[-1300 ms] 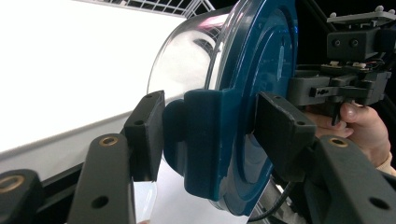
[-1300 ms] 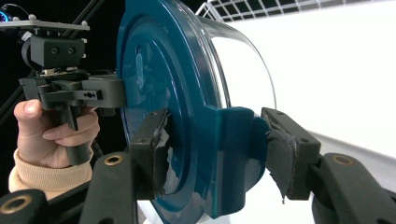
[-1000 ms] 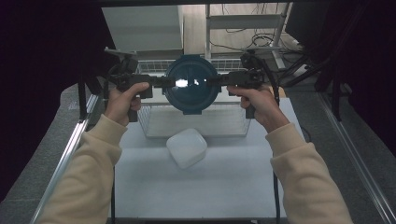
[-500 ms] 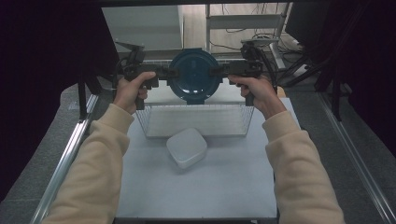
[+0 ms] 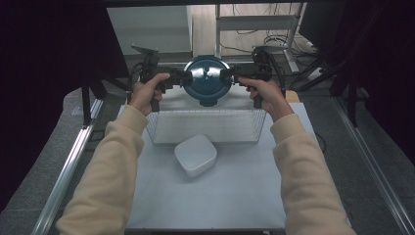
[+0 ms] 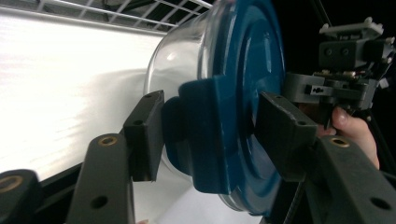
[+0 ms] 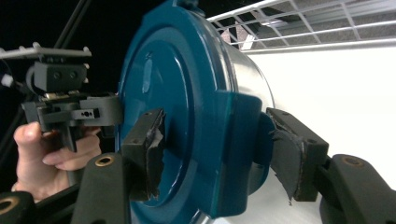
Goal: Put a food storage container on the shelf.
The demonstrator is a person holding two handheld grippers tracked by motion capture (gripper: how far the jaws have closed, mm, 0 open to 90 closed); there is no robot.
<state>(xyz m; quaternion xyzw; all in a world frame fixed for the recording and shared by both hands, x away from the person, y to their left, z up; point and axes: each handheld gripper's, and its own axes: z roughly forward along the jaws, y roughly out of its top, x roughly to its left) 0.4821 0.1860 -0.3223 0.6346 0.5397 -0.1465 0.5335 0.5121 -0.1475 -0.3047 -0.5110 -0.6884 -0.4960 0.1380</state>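
A round glass container with a dark blue lid (image 5: 208,78) hangs in the air over the far side of a wire basket (image 5: 205,126), its lid turned towards the person. My left gripper (image 5: 183,77) is shut on the lid's left clasp (image 6: 205,140), and the glass bowl (image 6: 177,60) shows behind it. My right gripper (image 5: 229,76) grips the opposite clasp (image 7: 233,149). Its jaws have just been opening a little, with the clasp between the pads (image 7: 149,149). Each gripper view also shows the other hand and its gripper, the right gripper (image 6: 345,88) and the left gripper (image 7: 70,107).
A white square lidded box (image 5: 195,154) lies on the white table (image 5: 235,196) just in front of the basket. Metal frame rails (image 5: 73,161) run along both sides of the table. Shelving and cables stand behind.
Both hands have carried the blue-lidded container away from the person, over the basket's far side. The white box has not moved.
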